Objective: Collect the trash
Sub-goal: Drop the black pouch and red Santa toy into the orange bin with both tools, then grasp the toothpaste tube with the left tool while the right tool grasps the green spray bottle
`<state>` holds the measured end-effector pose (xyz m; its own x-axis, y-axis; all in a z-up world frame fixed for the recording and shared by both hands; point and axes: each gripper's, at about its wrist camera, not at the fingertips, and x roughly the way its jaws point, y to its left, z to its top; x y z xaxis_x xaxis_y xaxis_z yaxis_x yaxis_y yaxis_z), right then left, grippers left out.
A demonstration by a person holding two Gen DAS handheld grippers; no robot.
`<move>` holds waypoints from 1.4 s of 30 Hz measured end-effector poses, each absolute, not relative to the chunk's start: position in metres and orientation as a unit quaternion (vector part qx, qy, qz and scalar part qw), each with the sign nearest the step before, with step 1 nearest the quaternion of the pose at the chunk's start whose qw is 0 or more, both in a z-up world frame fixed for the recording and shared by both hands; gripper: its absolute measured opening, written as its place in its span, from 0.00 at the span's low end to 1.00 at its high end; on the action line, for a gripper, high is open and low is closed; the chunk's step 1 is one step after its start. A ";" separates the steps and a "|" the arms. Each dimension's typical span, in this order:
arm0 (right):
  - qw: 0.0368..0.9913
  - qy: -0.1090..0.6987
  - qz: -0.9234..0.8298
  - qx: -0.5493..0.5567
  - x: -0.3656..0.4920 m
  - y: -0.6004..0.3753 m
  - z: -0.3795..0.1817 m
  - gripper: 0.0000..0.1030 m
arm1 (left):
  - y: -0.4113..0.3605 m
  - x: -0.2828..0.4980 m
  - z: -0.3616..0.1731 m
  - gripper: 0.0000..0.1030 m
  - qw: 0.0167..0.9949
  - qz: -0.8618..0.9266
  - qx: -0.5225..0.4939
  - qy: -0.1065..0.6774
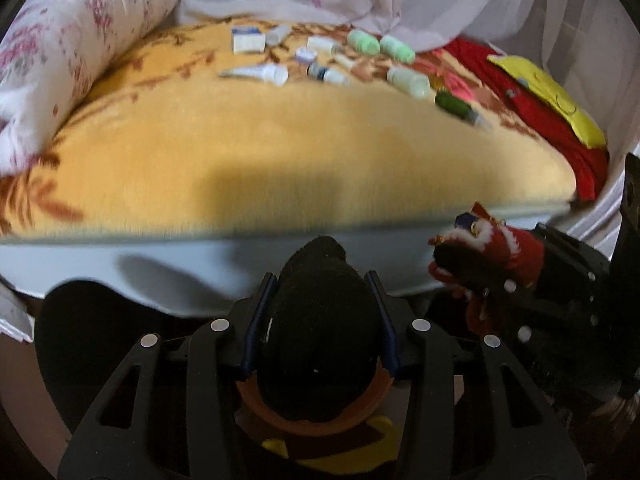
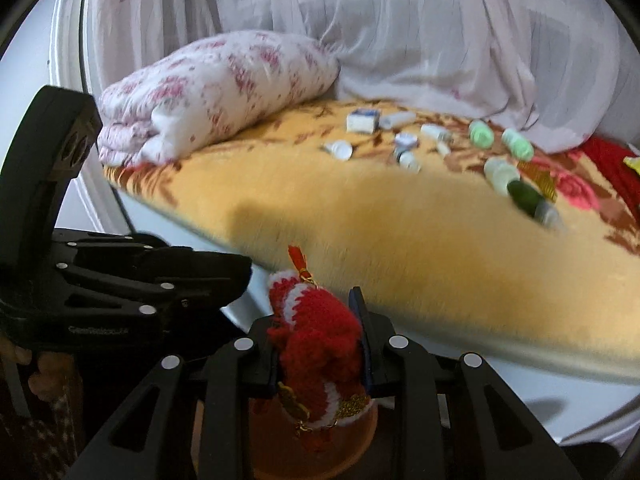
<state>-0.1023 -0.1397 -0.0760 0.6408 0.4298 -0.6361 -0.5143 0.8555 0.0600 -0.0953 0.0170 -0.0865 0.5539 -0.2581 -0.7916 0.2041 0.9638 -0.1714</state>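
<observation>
Several small trash items lie on the far part of a yellow blanket (image 1: 280, 140): a white box (image 1: 248, 42), a white tube (image 1: 260, 73), pale green rolls (image 1: 363, 42) and a dark green bottle (image 1: 454, 106). They also show in the right wrist view, with the box (image 2: 362, 121) and the green bottle (image 2: 528, 196). My left gripper (image 1: 320, 308) is shut on a black knitted object (image 1: 316, 340), below the bed's front edge. My right gripper (image 2: 318, 320) is shut on a red-and-white crocheted toy (image 2: 316, 332). It also shows at the right of the left wrist view (image 1: 492, 248).
A flowered pillow (image 1: 72, 52) lies at the bed's left end, and a sheer curtain (image 2: 400, 32) hangs behind. Red cloth (image 1: 552, 128) and a yellow sheet (image 1: 556, 96) lie at the right. An orange round rim (image 1: 320, 416) sits under each gripper.
</observation>
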 end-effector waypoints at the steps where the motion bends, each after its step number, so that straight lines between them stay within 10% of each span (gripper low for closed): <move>1: 0.902 0.338 0.262 -0.060 -0.104 -0.140 -0.077 0.27 | 0.019 -0.100 -0.088 0.43 0.880 -0.129 -0.029 0.455; 5: 0.892 0.361 0.267 -0.044 -0.102 -0.142 -0.080 0.30 | 0.025 -0.107 -0.093 0.44 0.876 -0.126 -0.030 0.465; 10: 0.878 0.380 0.286 -0.046 -0.107 -0.134 -0.085 0.74 | 0.032 -0.115 -0.088 0.76 0.879 -0.110 -0.032 0.463; 15: 0.900 0.345 0.254 -0.082 -0.112 -0.137 -0.076 0.82 | 0.049 -0.118 -0.067 0.87 0.905 -0.070 -0.022 0.420; 42: 0.954 0.259 0.148 -0.013 -0.041 -0.226 -0.036 0.85 | 0.019 0.103 -0.045 0.88 0.926 0.045 -0.070 0.368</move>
<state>-0.0407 -0.2256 -0.0361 0.8215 0.2764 -0.4988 -0.2902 0.9556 0.0517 0.1030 0.0190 -0.0453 0.7259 0.0313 -0.6871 -0.1343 0.9862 -0.0970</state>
